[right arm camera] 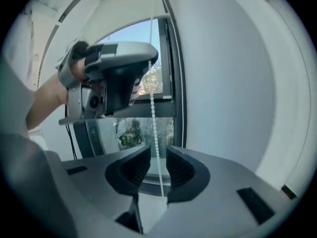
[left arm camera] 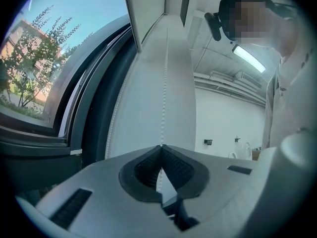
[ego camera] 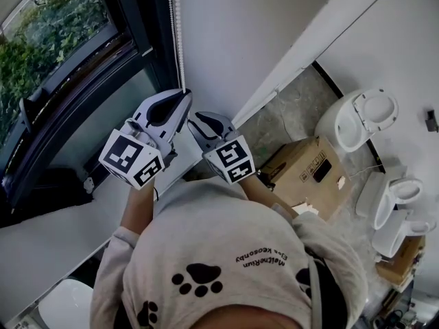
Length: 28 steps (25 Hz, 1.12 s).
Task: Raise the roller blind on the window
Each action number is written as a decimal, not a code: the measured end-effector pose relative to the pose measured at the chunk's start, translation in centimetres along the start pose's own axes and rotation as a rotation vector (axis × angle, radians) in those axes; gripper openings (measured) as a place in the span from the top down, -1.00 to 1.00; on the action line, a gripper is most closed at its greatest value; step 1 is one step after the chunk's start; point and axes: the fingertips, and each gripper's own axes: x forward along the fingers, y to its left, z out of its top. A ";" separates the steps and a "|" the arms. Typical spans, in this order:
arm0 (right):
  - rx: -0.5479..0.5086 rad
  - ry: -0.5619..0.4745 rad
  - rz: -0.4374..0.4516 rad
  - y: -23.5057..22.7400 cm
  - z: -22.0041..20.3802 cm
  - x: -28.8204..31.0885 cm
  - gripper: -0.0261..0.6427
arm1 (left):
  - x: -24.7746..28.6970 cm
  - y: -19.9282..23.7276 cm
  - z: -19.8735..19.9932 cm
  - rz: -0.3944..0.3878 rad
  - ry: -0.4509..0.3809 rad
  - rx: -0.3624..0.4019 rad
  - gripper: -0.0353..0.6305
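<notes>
A white bead chain [left arm camera: 165, 83] hangs along the wall beside the dark window frame [ego camera: 68, 108]. My left gripper [left arm camera: 161, 147] is shut on the chain, which rises straight from its closed tips. A second strand [left arm camera: 115, 118] hangs closer to the frame. In the right gripper view the chain [right arm camera: 152, 108] passes down between the jaws of my right gripper [right arm camera: 158, 150]. Those jaws stand open, and the pads do not press on the chain. The left gripper [right arm camera: 115, 73] is just above it on the same chain. The roller blind [right arm camera: 126, 11] covers the top of the pane. In the head view both grippers [ego camera: 182, 100] [ego camera: 197, 120] sit side by side near the wall.
A white wall [ego camera: 240, 40] is right of the window. Down on the floor to the right stand a cardboard box [ego camera: 305, 170] and several white ceramic toilets [ego camera: 360, 118]. The person's torso fills the bottom of the head view.
</notes>
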 end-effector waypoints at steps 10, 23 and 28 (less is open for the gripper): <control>-0.006 -0.160 -0.035 -1.0 6.4 -3.4 0.67 | 0.2 -0.1 -2.9 -0.008 0.056 -0.016 0.87; -0.011 -0.183 -0.033 -0.8 8.0 -4.4 0.67 | 0.0 0.5 -7.4 0.014 0.133 -0.027 0.87; -0.015 -0.246 -0.011 -0.2 11.0 -5.2 0.67 | -0.2 0.2 -10.0 0.013 0.174 -0.056 0.87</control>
